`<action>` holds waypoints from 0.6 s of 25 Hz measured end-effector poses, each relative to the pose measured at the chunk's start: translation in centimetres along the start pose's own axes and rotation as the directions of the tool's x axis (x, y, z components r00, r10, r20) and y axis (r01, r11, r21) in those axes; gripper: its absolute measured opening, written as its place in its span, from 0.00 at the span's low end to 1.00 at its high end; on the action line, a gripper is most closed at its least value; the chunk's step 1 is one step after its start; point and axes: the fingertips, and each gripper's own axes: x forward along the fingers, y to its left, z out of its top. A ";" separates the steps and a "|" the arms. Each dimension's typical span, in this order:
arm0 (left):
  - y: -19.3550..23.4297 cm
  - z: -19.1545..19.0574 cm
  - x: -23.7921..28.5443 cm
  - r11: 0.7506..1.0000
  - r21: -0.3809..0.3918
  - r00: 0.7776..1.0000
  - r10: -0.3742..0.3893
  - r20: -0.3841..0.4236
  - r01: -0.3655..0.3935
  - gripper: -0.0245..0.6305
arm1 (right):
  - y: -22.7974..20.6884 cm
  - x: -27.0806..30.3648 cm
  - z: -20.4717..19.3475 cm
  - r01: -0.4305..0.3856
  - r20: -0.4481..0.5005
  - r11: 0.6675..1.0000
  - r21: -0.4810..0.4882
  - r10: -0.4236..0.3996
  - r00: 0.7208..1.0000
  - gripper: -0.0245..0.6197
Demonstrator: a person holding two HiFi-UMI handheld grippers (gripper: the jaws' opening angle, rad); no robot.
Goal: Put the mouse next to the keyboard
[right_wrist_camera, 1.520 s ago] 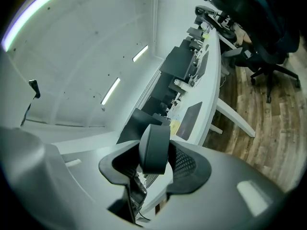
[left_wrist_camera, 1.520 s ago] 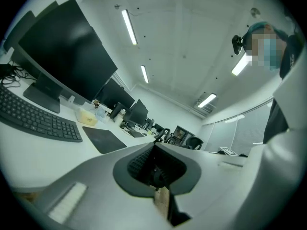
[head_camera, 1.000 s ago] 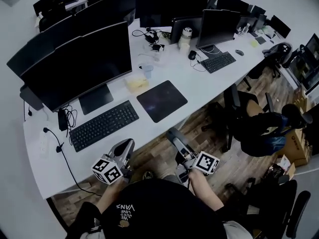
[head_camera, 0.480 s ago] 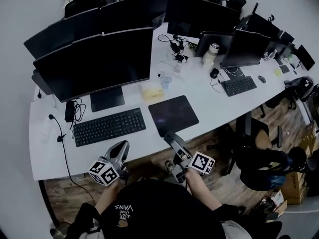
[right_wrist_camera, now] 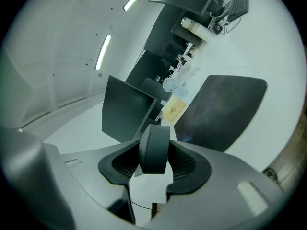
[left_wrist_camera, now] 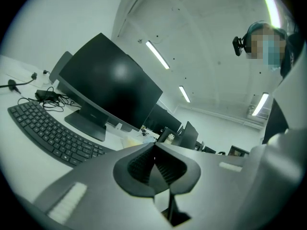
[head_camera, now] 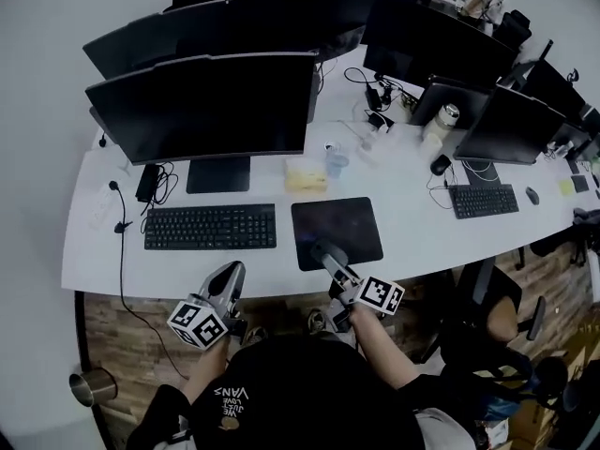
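Black mouse (right_wrist_camera: 154,146) sits clamped in the right tool (head_camera: 328,257) over the worktop's (head_camera: 422,244) front edge; the left tool (left_wrist_camera: 154,166) is clenched, empty.

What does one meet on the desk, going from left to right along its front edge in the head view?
Black keyboard → dark mouse pad → second keyboard → small mouse.

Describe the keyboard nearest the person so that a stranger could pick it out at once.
Start at the long white desk and find the big monitor at its left end. The black keyboard lies in front of its stand, left of the dark mouse pad; the other keyboard sits far right.
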 end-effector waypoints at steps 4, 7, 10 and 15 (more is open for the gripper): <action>-0.8 -0.4 -0.2 0.997 -0.001 0.996 0.077 0.037 -0.077 0.04 | -1.5 1.4 0.8 0.015 -0.079 1.000 0.018 -0.014 0.997 0.32; -1.2 -0.8 -1.0 0.991 -0.006 0.990 0.131 0.053 -0.131 0.04 | -2.6 2.9 1.3 0.006 -0.120 1.000 -0.031 -0.010 0.993 0.32; -1.7 -1.2 -1.5 0.986 0.001 0.983 0.167 0.069 -0.168 0.04 | -3.5 4.4 2.1 0.018 -0.144 0.999 -0.044 -0.024 0.989 0.32; -2.1 -1.7 -3.0 0.974 0.003 0.967 0.226 0.115 -0.227 0.04 | -4.8 7.5 3.0 0.037 -0.165 0.998 -0.049 -0.044 0.985 0.32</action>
